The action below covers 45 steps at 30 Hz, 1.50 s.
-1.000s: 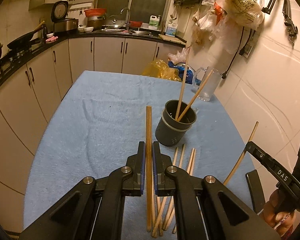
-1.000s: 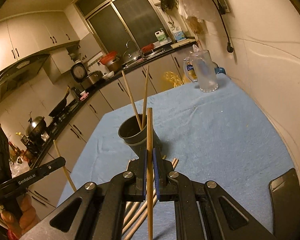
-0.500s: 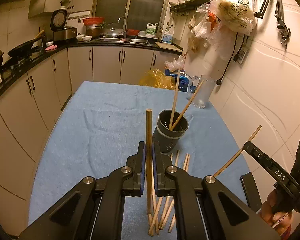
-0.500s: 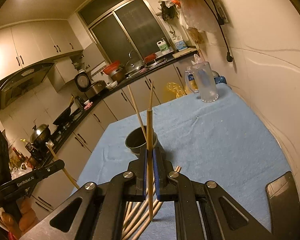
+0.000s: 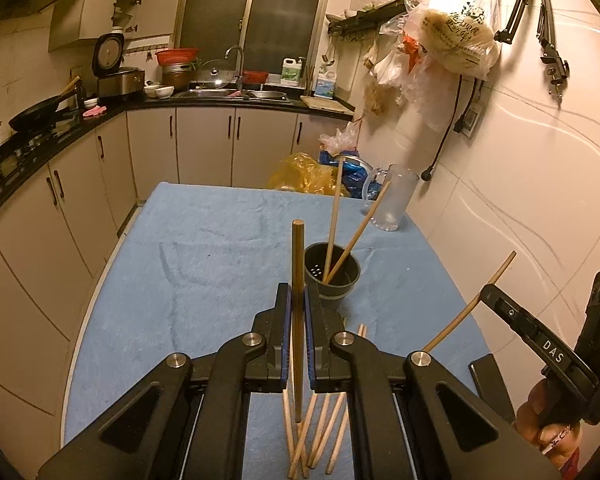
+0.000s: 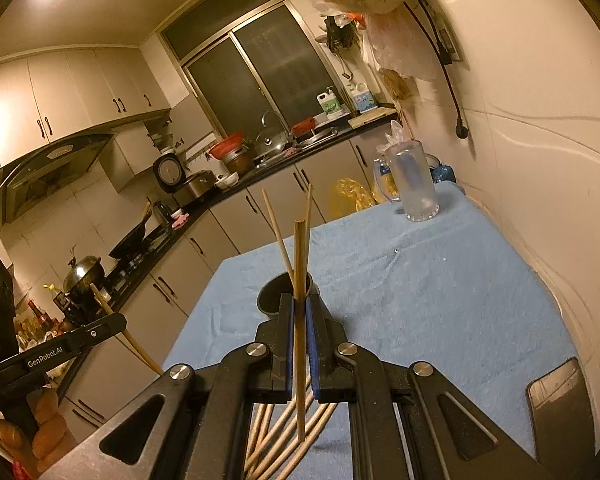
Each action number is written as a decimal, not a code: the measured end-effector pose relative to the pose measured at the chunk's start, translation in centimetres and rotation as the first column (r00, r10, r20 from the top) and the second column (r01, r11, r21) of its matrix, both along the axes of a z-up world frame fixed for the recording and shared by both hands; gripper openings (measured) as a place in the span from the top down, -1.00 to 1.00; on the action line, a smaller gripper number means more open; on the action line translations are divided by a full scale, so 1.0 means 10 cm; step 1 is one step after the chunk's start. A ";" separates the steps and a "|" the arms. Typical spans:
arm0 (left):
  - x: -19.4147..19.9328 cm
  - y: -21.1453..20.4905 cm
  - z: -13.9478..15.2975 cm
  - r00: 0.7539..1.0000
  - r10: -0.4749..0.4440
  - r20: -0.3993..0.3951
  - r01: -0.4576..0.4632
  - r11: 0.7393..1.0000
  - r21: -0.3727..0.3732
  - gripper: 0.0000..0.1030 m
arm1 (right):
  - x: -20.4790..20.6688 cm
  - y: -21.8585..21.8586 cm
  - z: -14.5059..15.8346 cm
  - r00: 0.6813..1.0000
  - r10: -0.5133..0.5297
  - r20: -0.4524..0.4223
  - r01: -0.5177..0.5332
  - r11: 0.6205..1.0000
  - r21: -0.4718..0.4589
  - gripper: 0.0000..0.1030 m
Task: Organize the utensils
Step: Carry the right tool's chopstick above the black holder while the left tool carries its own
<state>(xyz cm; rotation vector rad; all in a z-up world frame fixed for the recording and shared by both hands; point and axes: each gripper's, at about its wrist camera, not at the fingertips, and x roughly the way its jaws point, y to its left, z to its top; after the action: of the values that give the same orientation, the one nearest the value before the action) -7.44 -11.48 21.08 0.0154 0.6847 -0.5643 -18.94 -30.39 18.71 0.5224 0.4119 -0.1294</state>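
My left gripper (image 5: pixel 297 300) is shut on a wooden chopstick (image 5: pixel 297 264) and holds it upright above the table. My right gripper (image 6: pixel 299 312) is shut on another chopstick (image 6: pixel 299 264), also upright; it also shows at the right of the left wrist view (image 5: pixel 470 308). A dark utensil cup (image 5: pixel 332 276) stands just beyond both grippers with two chopsticks (image 5: pixel 334 216) leaning in it; it also shows in the right wrist view (image 6: pixel 270 300). Several loose chopsticks (image 5: pixel 320 428) lie on the blue cloth below the grippers.
A clear glass pitcher (image 5: pixel 392 200) stands at the table's far right corner by the tiled wall (image 5: pixel 520 184). A black phone (image 6: pixel 556 404) lies at the near right. The blue cloth (image 5: pixel 204 248) covers the table. Kitchen counters run along the left and back.
Both grippers have risen and pulled back from the cup, lifting their chopsticks off the table. The cup now looks smaller and farther away.
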 end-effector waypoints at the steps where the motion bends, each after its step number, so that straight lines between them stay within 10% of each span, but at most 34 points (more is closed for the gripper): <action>1: 0.01 0.00 0.02 1.000 -0.001 0.002 0.001 1.000 -0.001 0.89 | 0.00 -0.02 0.02 1.000 -0.001 0.005 0.001 1.000 -0.001 0.87; 29: 0.80 -0.48 0.82 0.998 0.010 0.061 -0.005 0.996 -0.091 0.89 | 0.61 -0.37 0.79 0.993 -0.034 0.111 0.035 0.999 -0.009 0.87; 45: 1.37 -0.77 0.37 1.000 0.005 -0.003 -0.006 0.995 -0.100 0.89 | 1.30 -0.49 0.49 0.998 -0.056 0.037 0.057 0.998 -0.014 0.87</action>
<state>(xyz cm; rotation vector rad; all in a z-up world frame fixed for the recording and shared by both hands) 6.22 -19.22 24.79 -0.0812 0.6585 -0.5930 -5.97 -35.26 23.58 0.5207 0.3599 -0.1773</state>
